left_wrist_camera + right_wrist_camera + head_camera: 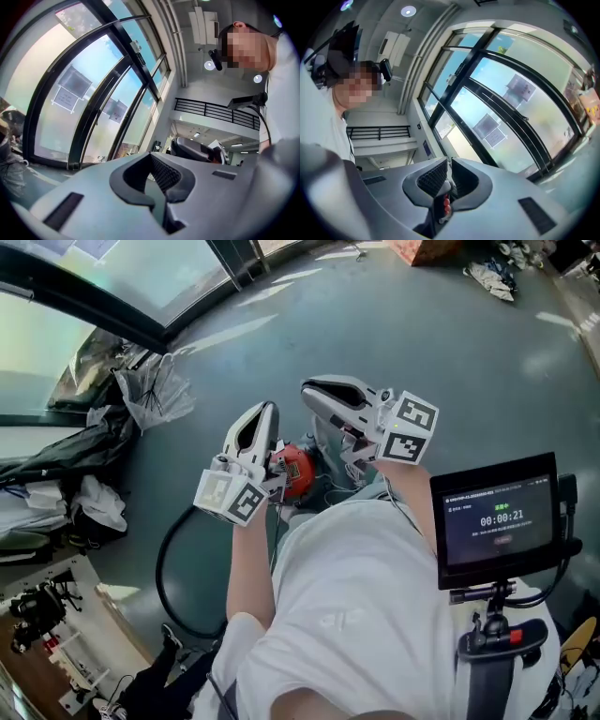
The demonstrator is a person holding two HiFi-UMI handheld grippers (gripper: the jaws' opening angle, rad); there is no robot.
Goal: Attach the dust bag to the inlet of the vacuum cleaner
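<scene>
In the head view both grippers are held up in front of the person's chest, pointing away over the grey floor. My left gripper (pixel 265 411) is shut and empty, as its own view shows with the jaws (pixel 151 161) together against the window wall. My right gripper (pixel 311 388) is also shut with nothing between the pads (pixel 449 164). The red vacuum cleaner (pixel 298 471) sits on the floor below and between the two grippers, partly hidden by them. I cannot make out the dust bag in any view.
A black hose (pixel 165 568) loops over the floor at the left. Clear plastic bags (pixel 155 390) and dark clutter lie by the glass wall (pixel 70 93). A monitor on a stand (pixel 497 519) is at the right, a shelf with gear (pixel 37 610) at the lower left.
</scene>
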